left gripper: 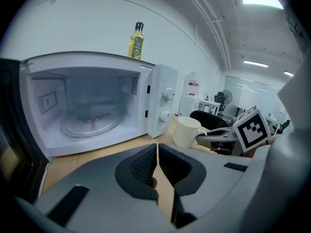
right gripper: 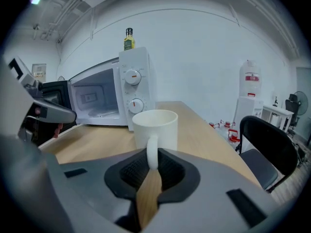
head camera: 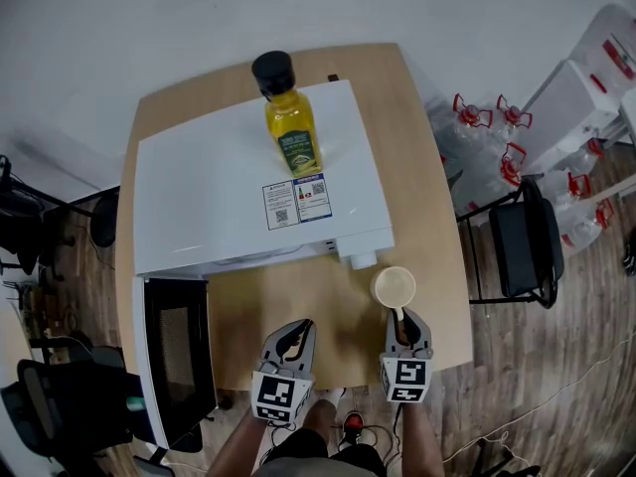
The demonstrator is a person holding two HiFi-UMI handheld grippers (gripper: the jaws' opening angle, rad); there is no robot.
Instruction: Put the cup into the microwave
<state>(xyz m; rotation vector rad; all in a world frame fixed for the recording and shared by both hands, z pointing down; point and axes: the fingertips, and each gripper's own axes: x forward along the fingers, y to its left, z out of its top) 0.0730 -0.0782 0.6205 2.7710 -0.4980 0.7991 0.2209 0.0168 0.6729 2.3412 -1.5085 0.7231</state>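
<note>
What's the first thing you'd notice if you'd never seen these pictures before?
The big white microwave on the wooden table, its door swung wide open at the left. Then the yellow bottle standing on top of it, and the white cup by its front right corner, handle pinched in the right tongs.

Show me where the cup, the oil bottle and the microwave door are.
cup (head camera: pixel 394 288): head view, inside its open mouth.
bottle (head camera: pixel 286 117): head view, on its yellow body.
microwave door (head camera: pixel 176 348): head view, on its dark window.
</note>
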